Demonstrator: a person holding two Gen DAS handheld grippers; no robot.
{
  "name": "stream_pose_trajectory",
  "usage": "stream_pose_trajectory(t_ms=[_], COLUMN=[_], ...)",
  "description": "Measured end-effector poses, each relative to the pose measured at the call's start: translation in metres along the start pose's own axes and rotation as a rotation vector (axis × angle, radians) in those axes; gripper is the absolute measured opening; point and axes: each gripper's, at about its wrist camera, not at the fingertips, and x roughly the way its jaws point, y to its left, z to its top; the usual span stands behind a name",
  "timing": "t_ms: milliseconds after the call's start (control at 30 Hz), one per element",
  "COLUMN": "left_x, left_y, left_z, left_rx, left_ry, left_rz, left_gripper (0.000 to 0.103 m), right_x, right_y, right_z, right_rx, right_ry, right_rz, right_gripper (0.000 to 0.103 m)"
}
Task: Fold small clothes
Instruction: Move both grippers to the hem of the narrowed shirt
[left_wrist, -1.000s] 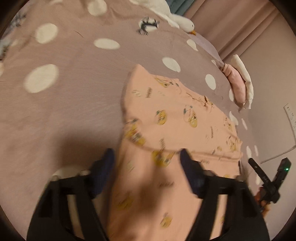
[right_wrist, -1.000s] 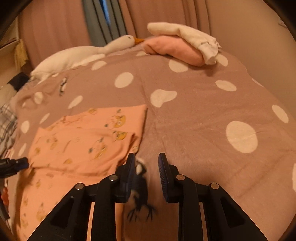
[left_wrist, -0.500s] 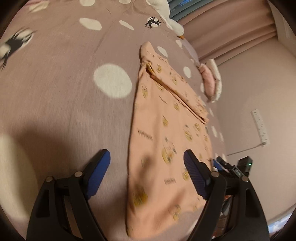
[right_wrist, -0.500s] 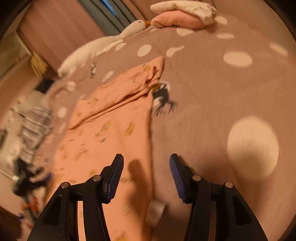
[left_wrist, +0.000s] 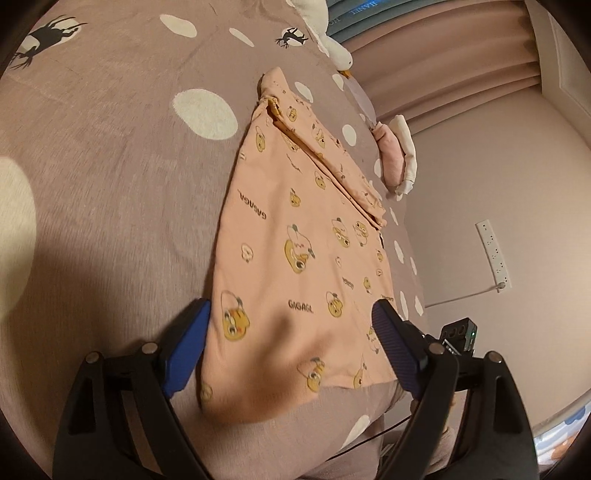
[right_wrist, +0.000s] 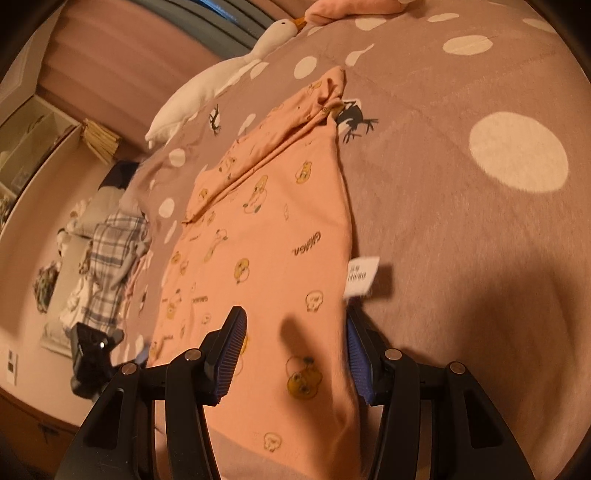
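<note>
Spotted bedspread (left_wrist: 110, 206) carries peach garment (left_wrist: 295, 236), far end already folded over. Left claw (left_wrist: 291, 343) and right claw (right_wrist: 293, 347) spread, empty, straddling near hem. Risk: pinching bedspread too, or one layer.

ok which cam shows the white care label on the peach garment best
The right wrist view: the white care label sticks out from the peach garment's edge, over the dotted bedcover, print visible but unreadable. In the left wrist view the garment shows, but no label.
</note>
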Motion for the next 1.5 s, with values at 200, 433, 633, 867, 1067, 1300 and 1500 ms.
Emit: stream_pose_trajectory(t_ms=[200, 433, 633, 867, 1067, 1300, 1500], left_x=[-0.003, -0.006, -0.005, -0.004, -0.003, 0.002, 0.009], left_y=[-0.001, 0.003, 0.001, 0.001, 0.0, -0.001, -0.002], left_z=[-0.01, -0.013, -0.014, -0.014, -0.014, -0.012, -0.007], left_rx=[0.024, 0.013, 0.015, 0.016, 0.016, 0.02, 0.018], left_ry=[0.008, 0.008, 0.01, 0.008, 0.01, 0.029, 0.047], left_rz=[-0.005, -0.031, -0.032, -0.028, -0.025, -0.033, -0.052], left_gripper=[0.087, 0.087, 0.087, 0.087, 0.087, 0.087, 0.088], right_x=[0.003, 0.004, 0.005, 0.006, 0.005, 0.004, 0.005], right_y=[0.008, 0.01, 0.012, 0.014, 0.013, 0.014, 0.014], right_z=[-0.004, -0.009, -0.013, -0.014, -0.016, -0.017, -0.018], right_rx=[-0.008, 0.006, 0.006, 0.005, 0.01, 0.008, 0.008], right_ry=[0.017, 0.017, 0.027, 0.032, 0.028, 0.031, 0.033], right_rz=[-0.02, -0.016, 0.0, 0.011, 0.018, 0.031, 0.039], right_gripper=[0.053, 0.053, 0.054, 0.054, 0.054, 0.054, 0.054])
